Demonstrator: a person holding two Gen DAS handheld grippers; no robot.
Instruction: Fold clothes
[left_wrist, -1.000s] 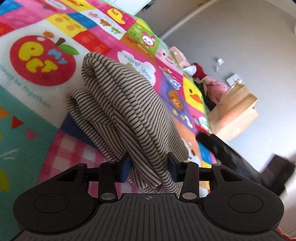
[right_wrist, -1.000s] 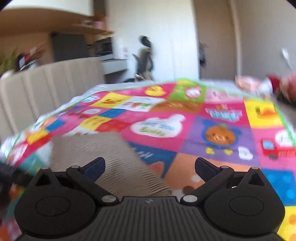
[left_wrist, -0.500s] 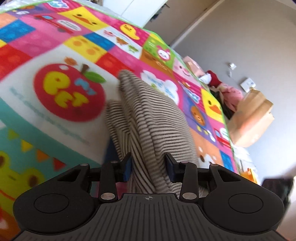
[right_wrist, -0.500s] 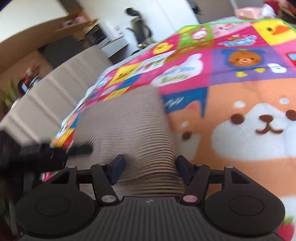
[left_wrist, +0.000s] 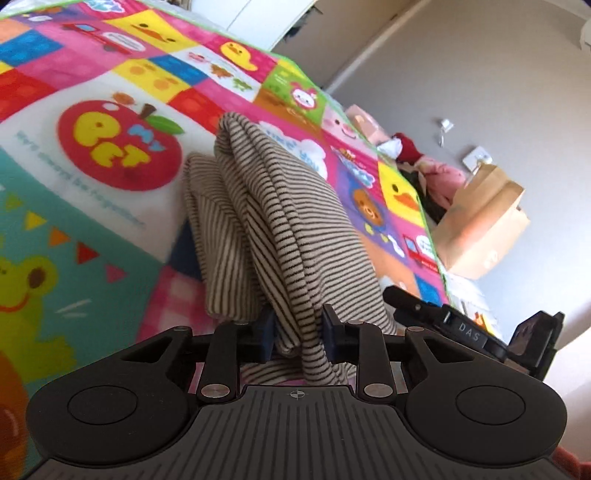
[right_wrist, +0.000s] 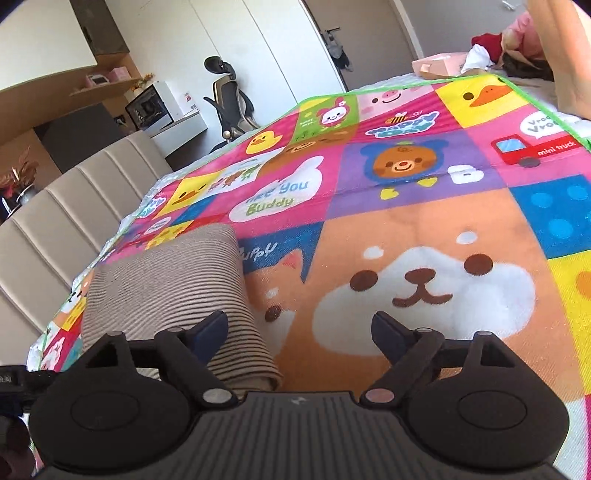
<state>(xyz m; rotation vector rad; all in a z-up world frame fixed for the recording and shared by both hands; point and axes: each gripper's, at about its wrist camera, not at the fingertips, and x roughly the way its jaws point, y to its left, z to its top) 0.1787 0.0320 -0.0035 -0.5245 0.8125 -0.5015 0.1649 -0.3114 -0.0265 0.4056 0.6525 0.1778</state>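
Shirt (left_wrist: 288, 236) lay on blanket (left_wrist: 92, 229) as a multi-layered striped bundle, so folding seemed well along, with final fold or smoothing perhaps left. Left gripper (left_wrist: 298, 332) was clamped on its near edge; right gripper (right_wrist: 299, 332) gaped wide, empty, shirt at its 9 o'clock. Long axis ran 6 to 11 o'clock in left view.

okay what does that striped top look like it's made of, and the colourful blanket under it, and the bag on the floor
Striped top: looks like a soft ribbed knit, matte; it folds and drapes limply from the left gripper.
Cartoon blanket: probably fleece or plush; the printed surface looks fuzzy and dull.
Bag: seemingly brown kraft paper, stiff creased sides, standing upright.
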